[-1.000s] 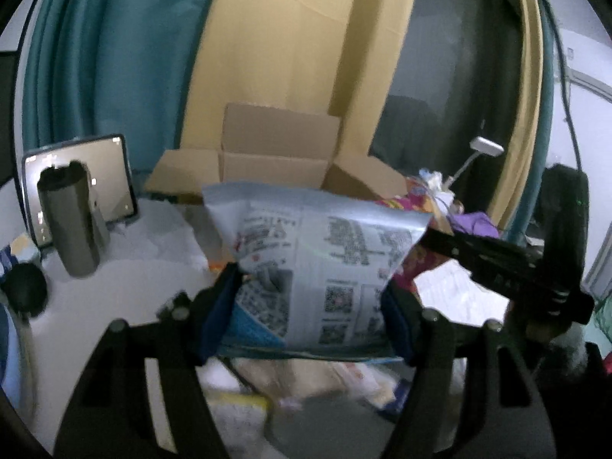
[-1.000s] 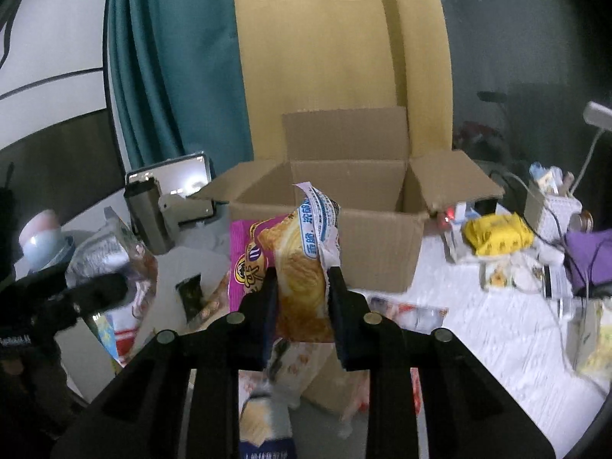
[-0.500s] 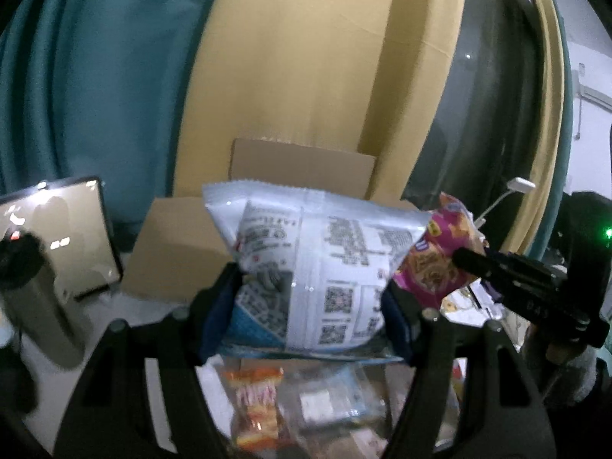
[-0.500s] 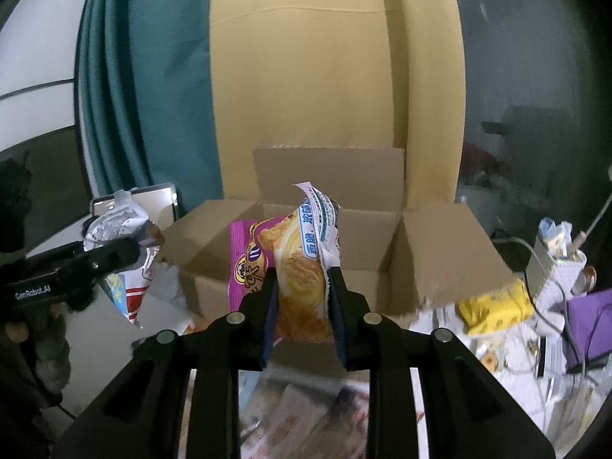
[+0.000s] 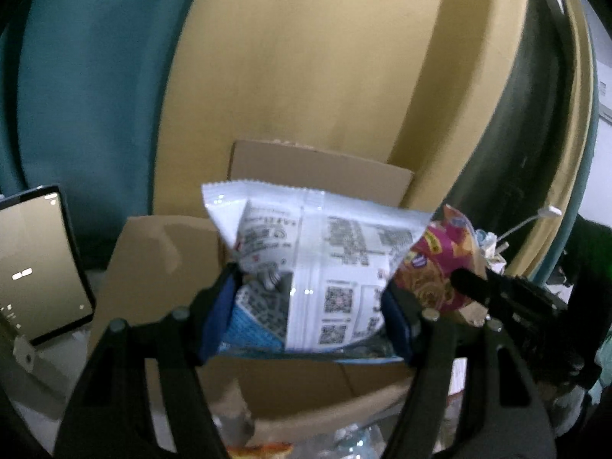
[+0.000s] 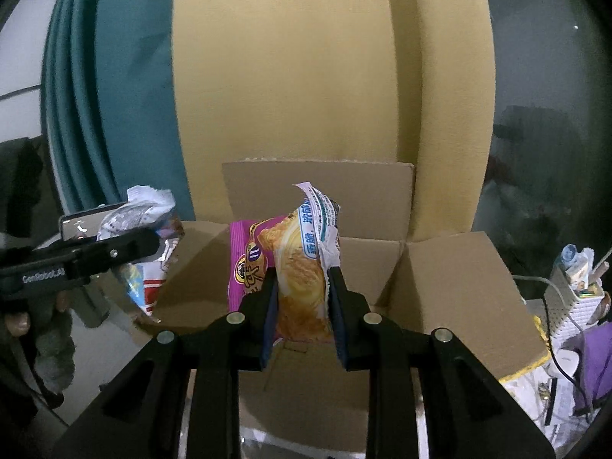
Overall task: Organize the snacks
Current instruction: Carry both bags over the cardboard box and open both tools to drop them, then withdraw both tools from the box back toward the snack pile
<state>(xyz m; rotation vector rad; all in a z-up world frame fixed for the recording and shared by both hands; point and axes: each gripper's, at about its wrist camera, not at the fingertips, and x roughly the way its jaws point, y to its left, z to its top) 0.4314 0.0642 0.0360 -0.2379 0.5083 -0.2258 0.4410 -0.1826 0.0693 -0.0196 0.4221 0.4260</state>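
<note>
At the far left of the left wrist view, a tablet screen [image 5: 36, 264] is seen standing upright on the counter [image 5: 57, 348]. An open cardboard box [image 5: 160, 267] is seen behind the left gripper [image 5: 306, 310], with its rear flap raised against a yellow curtain [image 5: 325, 76] and a teal curtain [image 5: 88, 88] to the left. A white snack packet [image 5: 317, 264], printed with text and QR codes, is pinched between the fingers of the left gripper and held upright over the box's front edge. Just to its right, a magenta snack packet [image 5: 440, 264] is seen gripped by the right gripper [image 5: 474, 290], close beside the white packet; whether they touch cannot be told.

In the right wrist view, the left gripper [image 6: 126, 248] is seen at the left with the white snack packet [image 6: 141, 225] clamped in it. At centre, the right gripper [image 6: 302, 306] is closed on the magenta snack packet [image 6: 283, 267], held upright above the cardboard box [image 6: 451, 287]. A white perforated holder [image 6: 573, 298] is noted at the far right.
</note>
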